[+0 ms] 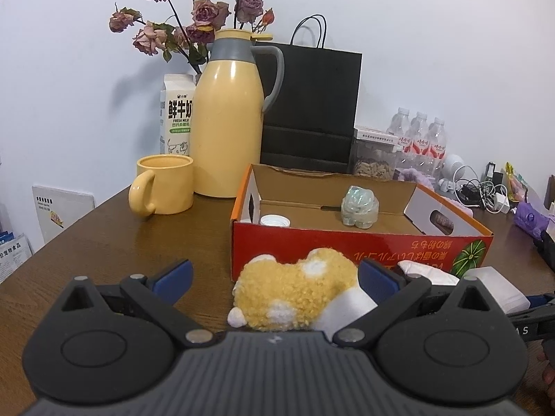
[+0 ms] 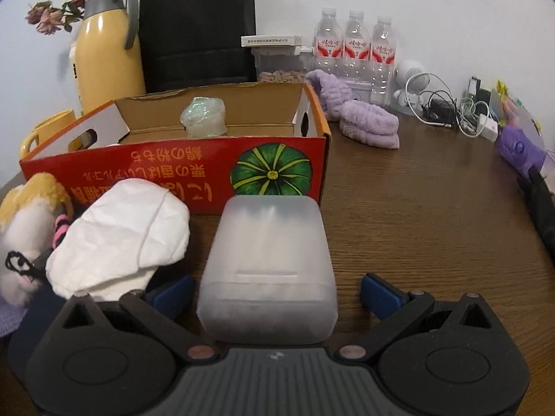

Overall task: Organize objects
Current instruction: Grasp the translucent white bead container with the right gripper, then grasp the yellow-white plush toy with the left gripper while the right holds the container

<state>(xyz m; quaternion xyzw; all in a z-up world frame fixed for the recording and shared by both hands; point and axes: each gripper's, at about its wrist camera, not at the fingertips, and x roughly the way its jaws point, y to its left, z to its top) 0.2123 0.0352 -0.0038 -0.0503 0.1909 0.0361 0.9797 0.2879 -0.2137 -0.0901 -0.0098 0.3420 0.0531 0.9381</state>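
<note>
Left wrist view: the left gripper (image 1: 275, 279) is spread wide, holding nothing, with the yellow plush toy (image 1: 295, 294) lying between its blue pads on the wooden table (image 1: 114, 242), nearer the right pad than the left. Just beyond the toy stands the red cardboard box (image 1: 347, 249), open-topped, already containing a white bottle cap (image 1: 275, 221) at its left end and a pale iridescent figurine (image 1: 359, 209) near the far wall. A yellow mug (image 1: 163, 185) and yellow thermos jug (image 1: 227, 118) stand far left, clear of the work. To take the toy well, shift slightly right to centre it, close on the thick body rather than the small white foot, then lift above the near wall before moving in. Right wrist view: the right gripper (image 2: 275, 294) is likewise released and empty, straddling a frosted plastic case (image 2: 269, 270) that sits on the table just in front of the box. A crumpled white tissue (image 2: 121, 232) lies left of it, near the left pad (could be snagged on closing). The case looks smooth and rigid, probably slippery: grip its flat sides squarely, mid-length. Free floor remains in the box's middle; place there, away from the figurine.
</note>
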